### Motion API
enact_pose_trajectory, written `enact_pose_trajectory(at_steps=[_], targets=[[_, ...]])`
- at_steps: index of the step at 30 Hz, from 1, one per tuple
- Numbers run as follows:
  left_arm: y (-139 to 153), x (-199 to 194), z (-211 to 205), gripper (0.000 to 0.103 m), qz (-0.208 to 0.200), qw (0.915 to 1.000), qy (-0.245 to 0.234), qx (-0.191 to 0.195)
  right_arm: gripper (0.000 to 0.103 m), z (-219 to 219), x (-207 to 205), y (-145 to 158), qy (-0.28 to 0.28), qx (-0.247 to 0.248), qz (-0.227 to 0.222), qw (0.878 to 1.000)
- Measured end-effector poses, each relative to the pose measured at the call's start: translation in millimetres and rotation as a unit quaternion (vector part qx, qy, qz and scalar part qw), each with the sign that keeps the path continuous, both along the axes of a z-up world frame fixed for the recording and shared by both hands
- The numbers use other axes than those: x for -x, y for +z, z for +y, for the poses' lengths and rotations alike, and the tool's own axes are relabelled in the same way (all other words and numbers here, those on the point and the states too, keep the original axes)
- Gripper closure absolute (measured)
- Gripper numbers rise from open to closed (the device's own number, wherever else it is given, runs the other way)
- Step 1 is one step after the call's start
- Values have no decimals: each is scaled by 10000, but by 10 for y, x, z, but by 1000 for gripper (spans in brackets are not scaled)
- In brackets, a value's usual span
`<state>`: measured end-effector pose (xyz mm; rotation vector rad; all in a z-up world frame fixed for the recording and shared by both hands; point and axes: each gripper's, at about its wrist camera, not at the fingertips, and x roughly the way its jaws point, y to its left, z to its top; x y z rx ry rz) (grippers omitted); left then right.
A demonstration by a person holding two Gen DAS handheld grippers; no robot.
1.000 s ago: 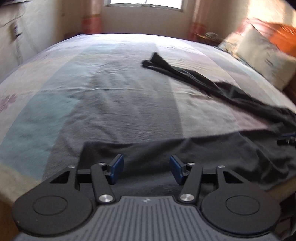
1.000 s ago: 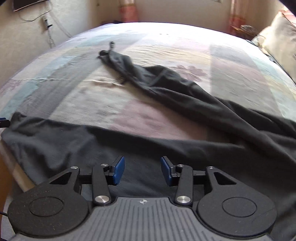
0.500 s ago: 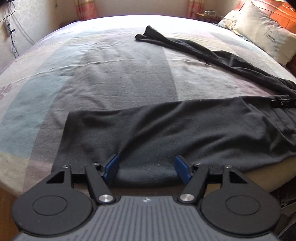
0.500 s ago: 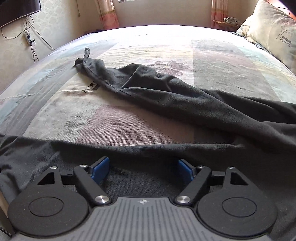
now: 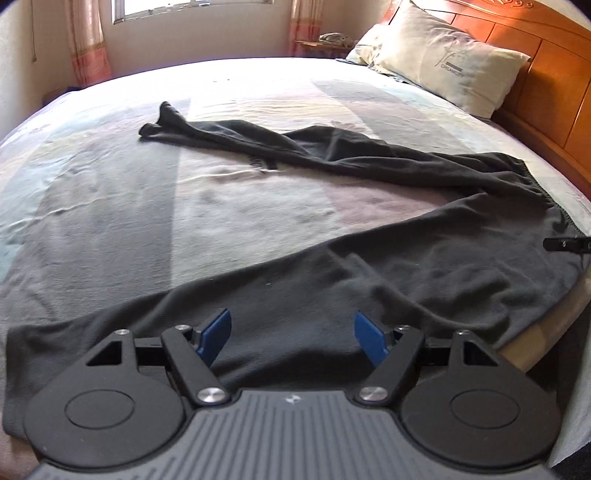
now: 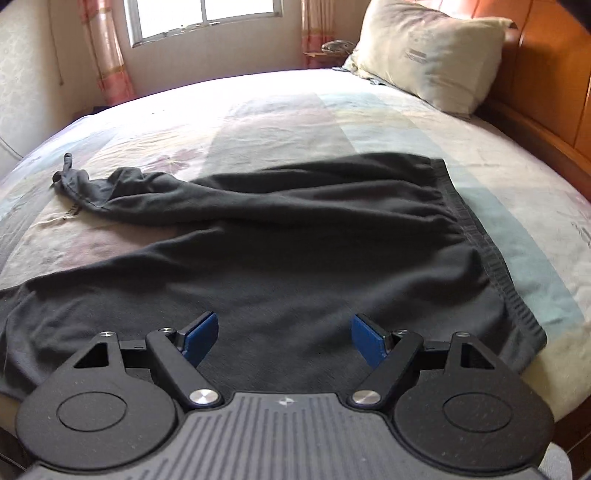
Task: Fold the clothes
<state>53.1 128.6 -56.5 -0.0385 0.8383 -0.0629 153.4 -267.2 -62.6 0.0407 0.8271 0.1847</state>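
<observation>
Dark grey trousers (image 5: 424, 236) are lying spread on the bed (image 5: 110, 206), with the near leg running along the front edge of the mattress and the other leg stretching away across the bedspread toward the far left, where its cuff (image 5: 162, 122) is lying crumpled. In the right wrist view the same trousers (image 6: 295, 240) are filling the middle of the picture, and the ribbed waistband (image 6: 476, 236) is running down the right side, toward the headboard end of the bed. The fabric is lying loose, with soft wrinkles near the waist.

The left tool (image 5: 291, 336) is hovering over the near leg — its jaws are opening, and the blue pads (image 5: 216, 334) are standing wide apart with only cloth seen under them, nothing pressed between them. The right tool (image 6: 282, 338) is hanging over the upper part of the trousers near the waistband, its jaws wide apart too, and its blue pads (image 6: 201, 336) are gripping nothing. In the left wrist view a dark tip of the right tool (image 5: 567, 243) is showing at the right edge, just over the waist end of the garment.

Further out, a pale pillow (image 5: 450, 70) is leaning against the wooden headboard (image 5: 546, 96), and a window (image 6: 203, 18) with pink-banded curtains (image 6: 107, 55) is standing behind the bed.
</observation>
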Motion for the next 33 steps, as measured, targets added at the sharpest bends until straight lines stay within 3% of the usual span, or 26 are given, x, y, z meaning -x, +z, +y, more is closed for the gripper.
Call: enact_pose_trajectory(at_steps=[2,4,7,12,16,18,22,25,26,31,33], targets=[[-101,-57,-56,28,168,9998,73,74,19,-81,54,-107,-71,-90,135,9998],[-225,-61,-77,27,498,9985,215,2,9,-136,119,-176,-77,-209,194,9996],[-232,84,-85,23,532,9984,150,-73,7,-159,165,-170,-73,-352,243,9991],[-99,184,-19,23,596,9975,325,-183,16,0,116,89,320,-774,-167,9963],[6,105,68,23,392,9979,508,35,39,544,-63,259,1321,-790,-461,9870],[15,3,83,23,320,9980,541,25,39,869,-177,281,1774,-776,-587,9793],[-119,-172,167,23,537,9952,700,415,39,1445,-397,129,2316,-725,-430,9691],[-214,-67,244,23,554,9938,735,617,39,1560,-371,-122,2265,-686,-16,9716],[-218,6,280,23,549,9931,760,711,39,1534,-300,-172,2250,-704,-63,9718],[-204,232,408,22,580,9918,695,898,38,1300,-21,-138,2164,-702,-2,9738],[-135,205,405,22,497,9939,681,716,38,1284,16,-61,2029,-630,100,9771]])
